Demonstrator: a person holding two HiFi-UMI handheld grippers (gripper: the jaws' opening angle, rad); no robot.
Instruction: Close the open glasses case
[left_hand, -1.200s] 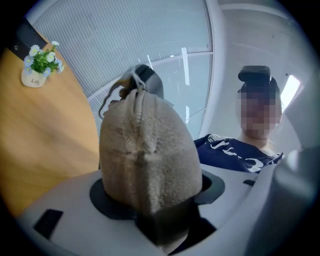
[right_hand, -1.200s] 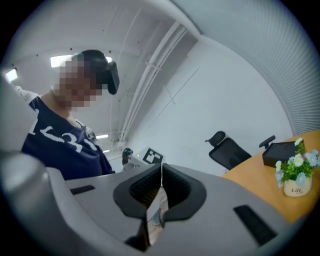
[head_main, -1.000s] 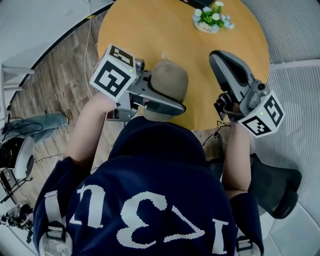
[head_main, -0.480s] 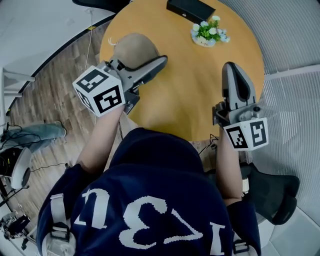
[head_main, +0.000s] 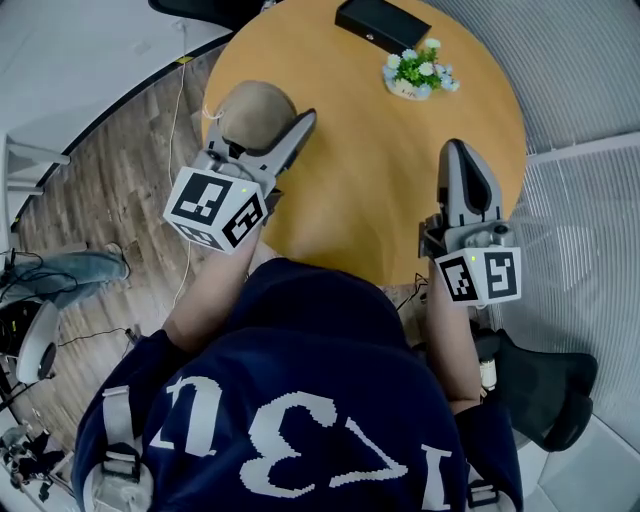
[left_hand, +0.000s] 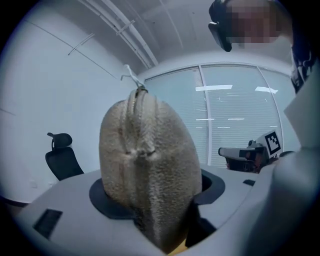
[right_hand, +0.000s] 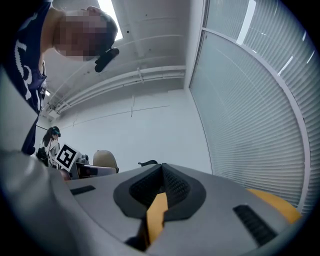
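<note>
1 round worktop (head_main: 370, 150) lies under both hands. 1 tan case (head_main: 250, 108) is clamped in the left tongs (head_main: 283, 128) over the worktop's left edge. In the left gripper view its long axis stands upright, seam facing back, pull on top. I cannot tell whether it is fully shut. 2 tongs in all: the right tongs (head_main: 465, 165), pressed together and empty, are well apart to the case's right. At the far side are 1 black box (head_main: 383, 22) and 1 flower pot (head_main: 418, 68).
</note>
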